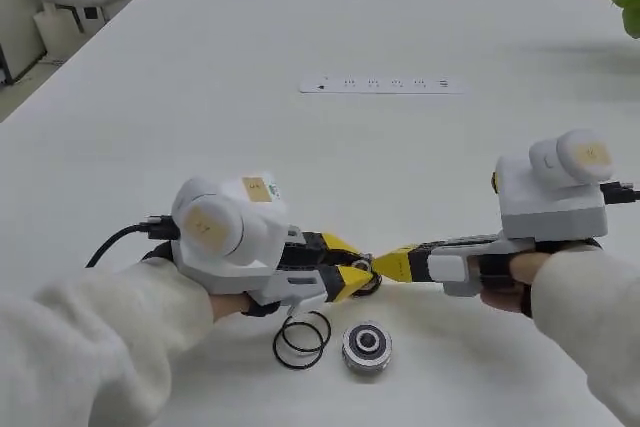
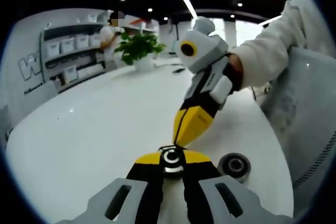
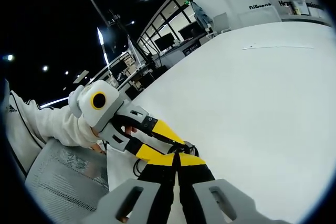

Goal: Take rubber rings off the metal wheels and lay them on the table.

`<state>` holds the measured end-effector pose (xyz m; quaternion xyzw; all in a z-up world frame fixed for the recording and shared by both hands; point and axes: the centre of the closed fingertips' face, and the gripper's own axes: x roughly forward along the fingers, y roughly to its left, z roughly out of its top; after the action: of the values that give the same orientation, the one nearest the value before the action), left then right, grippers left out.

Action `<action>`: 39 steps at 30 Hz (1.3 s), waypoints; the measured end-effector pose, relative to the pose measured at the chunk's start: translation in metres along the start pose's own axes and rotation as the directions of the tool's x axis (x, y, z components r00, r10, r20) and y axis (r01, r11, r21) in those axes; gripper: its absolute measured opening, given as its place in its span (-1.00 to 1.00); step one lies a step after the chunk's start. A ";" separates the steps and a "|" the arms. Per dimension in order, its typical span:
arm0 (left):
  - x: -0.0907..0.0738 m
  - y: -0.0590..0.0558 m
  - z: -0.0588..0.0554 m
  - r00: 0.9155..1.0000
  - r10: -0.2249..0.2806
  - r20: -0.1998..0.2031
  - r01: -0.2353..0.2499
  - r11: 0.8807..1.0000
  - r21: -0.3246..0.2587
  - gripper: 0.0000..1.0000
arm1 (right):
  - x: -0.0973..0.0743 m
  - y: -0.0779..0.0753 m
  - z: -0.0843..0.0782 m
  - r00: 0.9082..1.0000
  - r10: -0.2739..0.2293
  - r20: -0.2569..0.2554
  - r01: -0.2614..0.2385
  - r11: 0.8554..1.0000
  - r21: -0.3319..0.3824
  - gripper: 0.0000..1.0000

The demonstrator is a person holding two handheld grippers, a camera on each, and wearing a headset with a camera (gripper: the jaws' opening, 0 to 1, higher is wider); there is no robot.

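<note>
- L gripper (image 1: 354, 275): jaws clamped on a small metal wheel (image 2: 170, 157), held just above the table (image 1: 250, 137), near the front edge. Own view shows the wheel's face square between the yellow tips.
- R gripper (image 1: 386, 267): comes in from the opposite side, tip to tip w/ the L gripper. Jaws drawn together to a point at the held wheel's rim. Can't tell whether a rubber ring is caught between them; too small to see.
- Held wheel: dark band round the rim in L gripper view, prob. its rubber ring, on the wheel.
- Loose rings (image 1: 300, 339): two black rubber rings flat on the table, overlapping, just below the grippers. Judged done.
- 2nd wheel (image 1: 366, 345): lies flat just beside the loose rings, not touching the grippers. Ring on or off: can't tell.
- Power strip (image 1: 380, 85): far across the table, well apart from the work.
- Step in hand (judgement): stripping the ring off the held wheel. L gripper steadies, R gripper picks at the rim.
- Next move calls for: R tip to hook or nip the ring's edge, then pull away along the wheel's axis while L keeps a firm clamp. Then set the ring down by the other two.
- Risk: ring snaps back, or the wheel twists out of the L jaws if the pull goes sideways.
</note>
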<state>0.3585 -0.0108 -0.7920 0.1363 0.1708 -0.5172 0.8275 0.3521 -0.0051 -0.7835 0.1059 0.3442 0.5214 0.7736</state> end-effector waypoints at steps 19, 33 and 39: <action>0.000 0.000 0.001 1.000 0.010 0.003 -0.010 1.000 -0.002 -0.72 | -0.001 0.001 0.005 1.000 0.001 0.005 -0.001 0.999 -0.035 -1.00; -0.003 -0.001 0.004 1.000 0.002 -0.029 0.000 0.999 0.048 -0.67 | -0.004 -0.003 0.005 1.000 -0.019 0.007 0.019 1.000 -0.001 -1.00; -0.010 0.005 0.012 1.000 0.023 -0.006 -0.023 0.999 0.042 -0.63 | -0.007 -0.003 0.009 0.999 -0.021 0.025 0.021 1.000 0.013 -1.00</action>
<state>0.3608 -0.0052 -0.7761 0.1574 0.1610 -0.5106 0.8298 0.3589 -0.0106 -0.7753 0.1138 0.3388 0.5096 0.7827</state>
